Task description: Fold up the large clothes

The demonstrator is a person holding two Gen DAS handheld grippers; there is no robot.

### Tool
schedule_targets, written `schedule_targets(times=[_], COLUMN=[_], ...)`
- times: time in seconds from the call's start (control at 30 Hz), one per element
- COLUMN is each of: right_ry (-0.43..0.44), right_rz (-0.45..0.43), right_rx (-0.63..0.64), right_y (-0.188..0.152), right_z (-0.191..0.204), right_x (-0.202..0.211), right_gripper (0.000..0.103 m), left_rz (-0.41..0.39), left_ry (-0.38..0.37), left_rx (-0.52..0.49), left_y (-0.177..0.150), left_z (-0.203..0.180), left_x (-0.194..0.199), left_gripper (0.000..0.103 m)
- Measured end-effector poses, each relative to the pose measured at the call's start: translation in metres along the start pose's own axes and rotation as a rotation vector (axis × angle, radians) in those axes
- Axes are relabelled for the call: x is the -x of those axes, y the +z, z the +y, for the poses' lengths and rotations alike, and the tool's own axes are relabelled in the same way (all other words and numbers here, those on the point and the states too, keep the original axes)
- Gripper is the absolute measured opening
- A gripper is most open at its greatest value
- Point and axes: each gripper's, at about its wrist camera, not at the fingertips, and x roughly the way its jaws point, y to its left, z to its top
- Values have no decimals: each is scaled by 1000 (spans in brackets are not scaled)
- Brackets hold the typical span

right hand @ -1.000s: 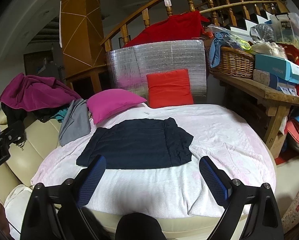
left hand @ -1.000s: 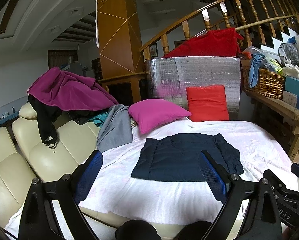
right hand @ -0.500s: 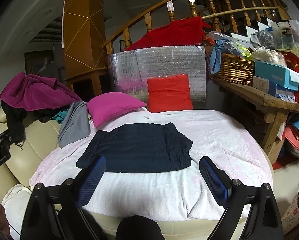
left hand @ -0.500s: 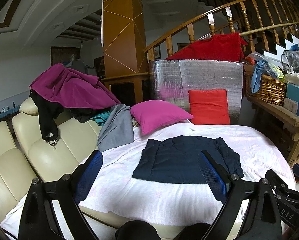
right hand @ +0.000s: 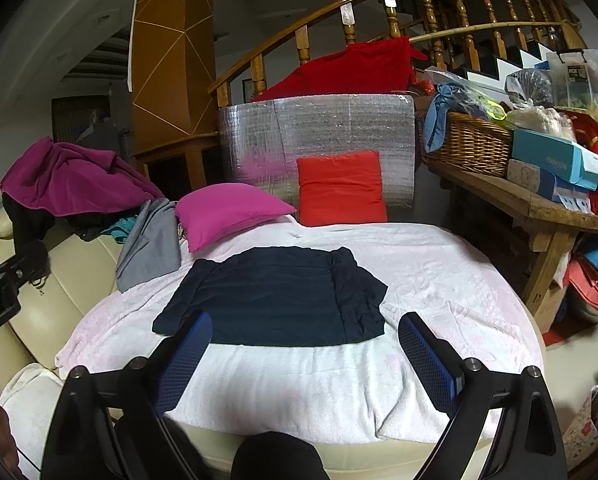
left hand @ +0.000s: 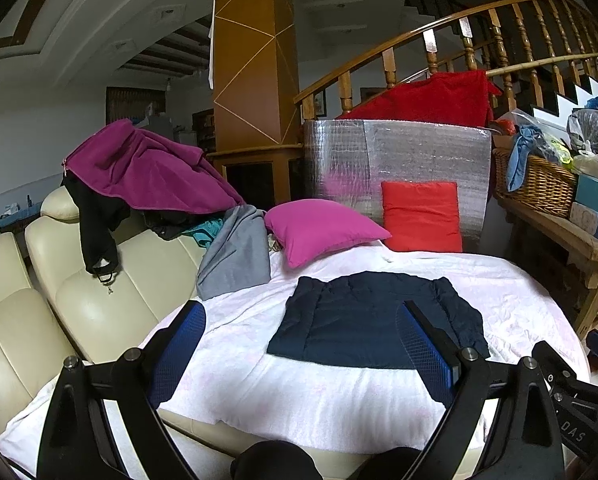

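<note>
While lying flat at the centre of both frames on a white blanket [left hand: 339,396], a dark navy garment [left hand: 375,324] folded into a rough rectangle, its right side creased and rumpled, touching neither tool. Hovering at the bottom of the left wrist view, the left gripper [left hand: 303,344], blue-padded fingers [left hand: 179,352] spread wide apart and holding nothing. Hanging the same way at the bottom of the right wrist view, the right gripper [right hand: 305,344], fingers [right hand: 427,360] parted wide and gripping nothing, its left pad overlapping the garment's near edge in the frame only.

Showing at the lower right of the left view, the other tool's black body with "DAS" printed upside down; at the left edge of the right view, a black body reading "ot.AI", cut off by the frame.

Sitting behind the garment, a pink pillow [right hand: 229,216] and a red cushion [right hand: 341,188] leaning against a silver foil panel [right hand: 319,132]. Draping over a cream sofa [left hand: 83,300] at the left, a magenta jacket [left hand: 147,168] with a grey garment [left hand: 237,252] below it. Crowding the wooden bench [right hand: 539,200] at the right, a wicker basket [right hand: 471,144] and a teal box [right hand: 551,160] with pale lettering reading "FASHION"; further right, a clear bag bearing "BOX", other print too small to read.
</note>
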Motion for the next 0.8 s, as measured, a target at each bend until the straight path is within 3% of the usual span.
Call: schedule_targets(times=[0.8], right_ry=[-21], right_rz=[-4], right_rx=[-3], right_y=[19], right_z=[4], right_x=[-26], right_gripper=[96], left_rz=[49], left_ry=[21], left_rx=[15], left_y=[-1], left_z=[9], left_x=[-34], left_gripper=[96])
